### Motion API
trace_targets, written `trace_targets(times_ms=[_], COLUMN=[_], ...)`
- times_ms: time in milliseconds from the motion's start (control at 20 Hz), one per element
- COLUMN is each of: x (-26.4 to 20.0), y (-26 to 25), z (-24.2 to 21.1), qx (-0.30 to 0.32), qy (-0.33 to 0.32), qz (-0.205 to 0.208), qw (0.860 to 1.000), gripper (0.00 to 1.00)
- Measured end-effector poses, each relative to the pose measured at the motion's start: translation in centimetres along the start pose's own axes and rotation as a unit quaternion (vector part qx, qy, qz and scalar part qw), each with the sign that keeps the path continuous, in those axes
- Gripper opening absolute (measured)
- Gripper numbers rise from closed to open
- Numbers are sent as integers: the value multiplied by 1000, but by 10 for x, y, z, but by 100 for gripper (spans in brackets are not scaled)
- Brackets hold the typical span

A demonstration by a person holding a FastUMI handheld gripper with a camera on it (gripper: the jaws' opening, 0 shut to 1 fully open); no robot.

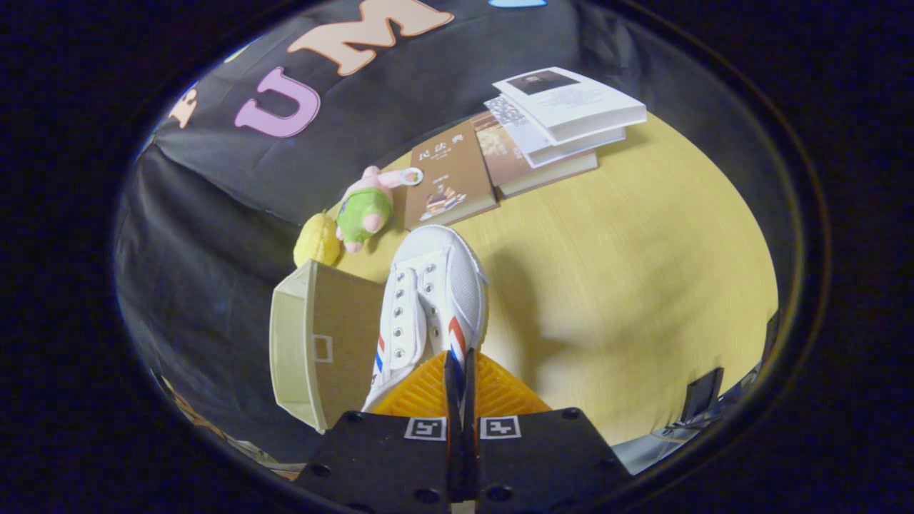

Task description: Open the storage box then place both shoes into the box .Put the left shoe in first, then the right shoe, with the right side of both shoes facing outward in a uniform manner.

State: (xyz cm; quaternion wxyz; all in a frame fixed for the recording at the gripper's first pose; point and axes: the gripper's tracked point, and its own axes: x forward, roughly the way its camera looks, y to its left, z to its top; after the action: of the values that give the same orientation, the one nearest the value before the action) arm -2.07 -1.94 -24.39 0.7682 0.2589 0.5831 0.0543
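Note:
A white canvas shoe (432,300) with red and blue stripes hangs above the wooden table (643,285), toe pointing away from me. My gripper (460,375) is shut on the shoe's collar wall at the heel end, both fingers pressed close together on it. Just left of the shoe, partly under it, stands the beige storage box (318,350) with its opening facing up. I cannot see into the part of the box behind the shoe.
Beyond the box lie a yellow plush (318,241) and a pink and green plush toy (365,208). Brown books (450,178) and a stack topped by a white book (571,107) sit at the table's far side. A dark stand (703,392) is at the table's right edge.

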Motion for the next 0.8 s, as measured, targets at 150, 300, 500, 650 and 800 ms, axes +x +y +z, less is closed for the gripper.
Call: trace_targets(times_ms=[150,300,500,650,800], x=[-8,-16,-24,-26,-22], y=[27,57,96,125,153], z=[1,0,-10,-15,-21], qx=[-9,-12,-24,-36,-44], qy=[-10,-21,-32,-35,-36], qz=[7,19,33,43,54], qw=[1000,1000,999,998,997], gripper=[3,3,3,3,3])
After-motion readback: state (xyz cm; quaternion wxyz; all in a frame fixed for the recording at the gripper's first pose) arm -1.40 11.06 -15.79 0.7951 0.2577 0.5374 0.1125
